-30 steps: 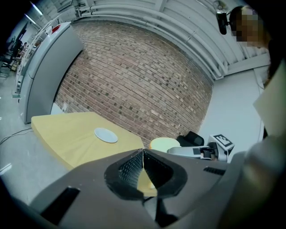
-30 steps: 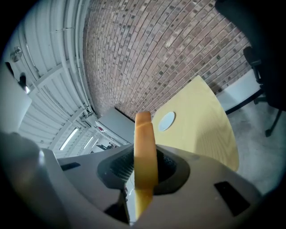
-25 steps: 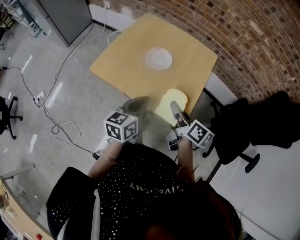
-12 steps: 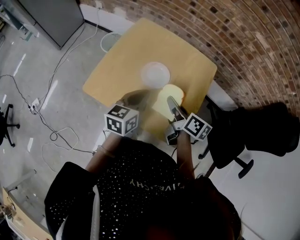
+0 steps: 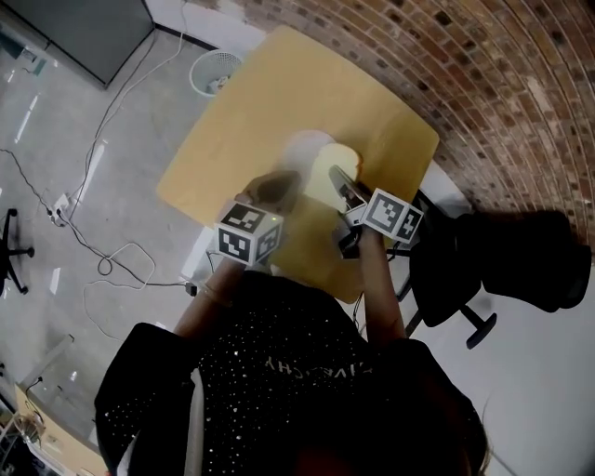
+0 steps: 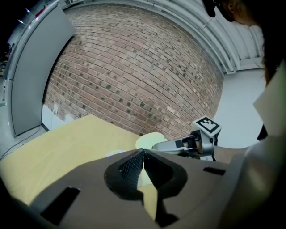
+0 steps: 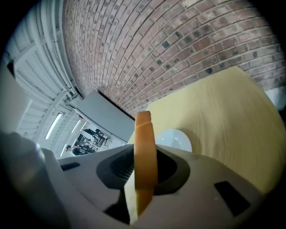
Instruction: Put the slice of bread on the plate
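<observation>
A pale slice of bread (image 5: 331,171) with a tan crust stands on edge between the jaws of my right gripper (image 5: 348,192), which is shut on it. In the right gripper view the bread (image 7: 144,152) rises edge-on in front of the small white plate (image 7: 175,139), held above the table. From the head view the slice covers the right part of the plate (image 5: 299,147). My left gripper (image 5: 271,189) hovers just left of it, and its jaws (image 6: 142,154) are shut with nothing between them. The left gripper view also catches the bread (image 6: 149,140).
The tan square table (image 5: 232,121) stands against a brick wall (image 5: 483,84). A black office chair (image 5: 502,265) sits to the right of the table. On the floor to the left lie cables (image 5: 102,270), with a white wastebasket (image 5: 212,71) by a grey cabinet (image 5: 84,28).
Both grippers have moved forward over the table toward the plate. The bread, which hung near the table's near edge, now overlaps the plate in the head view.
</observation>
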